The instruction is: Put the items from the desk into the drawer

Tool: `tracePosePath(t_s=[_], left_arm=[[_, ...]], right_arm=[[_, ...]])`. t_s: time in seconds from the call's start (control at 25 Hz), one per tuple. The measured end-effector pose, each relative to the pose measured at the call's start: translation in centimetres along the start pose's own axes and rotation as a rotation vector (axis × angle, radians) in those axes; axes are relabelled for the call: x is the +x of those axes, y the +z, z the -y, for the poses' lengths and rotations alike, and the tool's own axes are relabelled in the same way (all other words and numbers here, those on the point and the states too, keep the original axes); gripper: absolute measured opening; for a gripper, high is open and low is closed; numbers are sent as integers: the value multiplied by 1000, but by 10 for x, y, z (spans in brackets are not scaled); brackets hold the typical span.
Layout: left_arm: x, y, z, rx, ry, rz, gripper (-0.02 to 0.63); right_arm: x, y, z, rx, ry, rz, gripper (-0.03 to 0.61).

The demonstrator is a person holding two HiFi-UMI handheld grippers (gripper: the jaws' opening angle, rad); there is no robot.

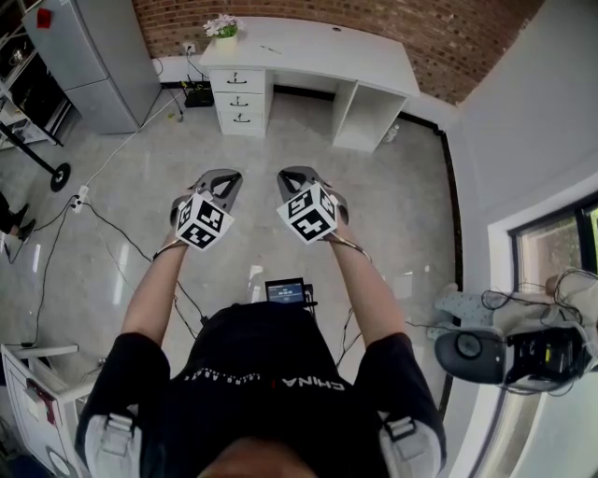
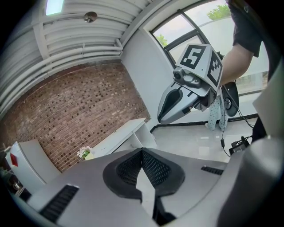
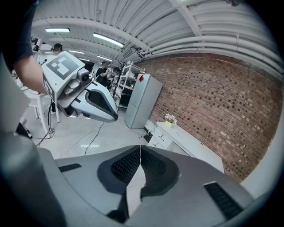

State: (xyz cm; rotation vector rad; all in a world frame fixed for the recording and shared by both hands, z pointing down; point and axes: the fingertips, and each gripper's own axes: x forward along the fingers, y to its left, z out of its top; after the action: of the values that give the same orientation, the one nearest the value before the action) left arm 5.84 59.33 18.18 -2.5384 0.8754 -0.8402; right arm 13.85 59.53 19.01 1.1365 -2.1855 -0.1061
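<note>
A white desk (image 1: 308, 51) stands far ahead against the brick wall, with a stack of three shut drawers (image 1: 241, 98) on its left side. A potted flower (image 1: 224, 28) and a small thin item (image 1: 271, 49) lie on its top. Both grippers are held up side by side over the floor, well short of the desk. My left gripper (image 1: 225, 175) is shut and holds nothing, its jaws meeting at the tips (image 2: 142, 150). My right gripper (image 1: 295, 174) is likewise shut and holds nothing (image 3: 140, 147). The desk (image 3: 195, 146) and flower (image 3: 169, 119) also show in the right gripper view.
A grey cabinet (image 1: 89, 56) stands left of the desk. Cables (image 1: 103, 224) trail over the tiled floor at left. A white table corner (image 1: 37, 373) is at lower left, and equipment with wires (image 1: 505, 350) sits on a ledge at right.
</note>
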Motion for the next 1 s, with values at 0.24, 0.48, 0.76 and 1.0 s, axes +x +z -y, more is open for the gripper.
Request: tracePosePath(t_s=[0.24, 0.48, 0.76, 1.0], left_arm=[[2, 0, 0, 2, -2, -2, 12], [4, -2, 3, 12, -11, -7, 12], [13, 3, 6, 10, -7, -16, 12], [32, 12, 18, 2, -8, -39, 12]], right_arm=[[2, -1, 1, -3, 3, -4, 16], [3, -5, 2, 2, 6, -6, 17], [-1, -15, 8, 5, 13, -8, 17], [-7, -42, 30, 54, 22, -15, 17]])
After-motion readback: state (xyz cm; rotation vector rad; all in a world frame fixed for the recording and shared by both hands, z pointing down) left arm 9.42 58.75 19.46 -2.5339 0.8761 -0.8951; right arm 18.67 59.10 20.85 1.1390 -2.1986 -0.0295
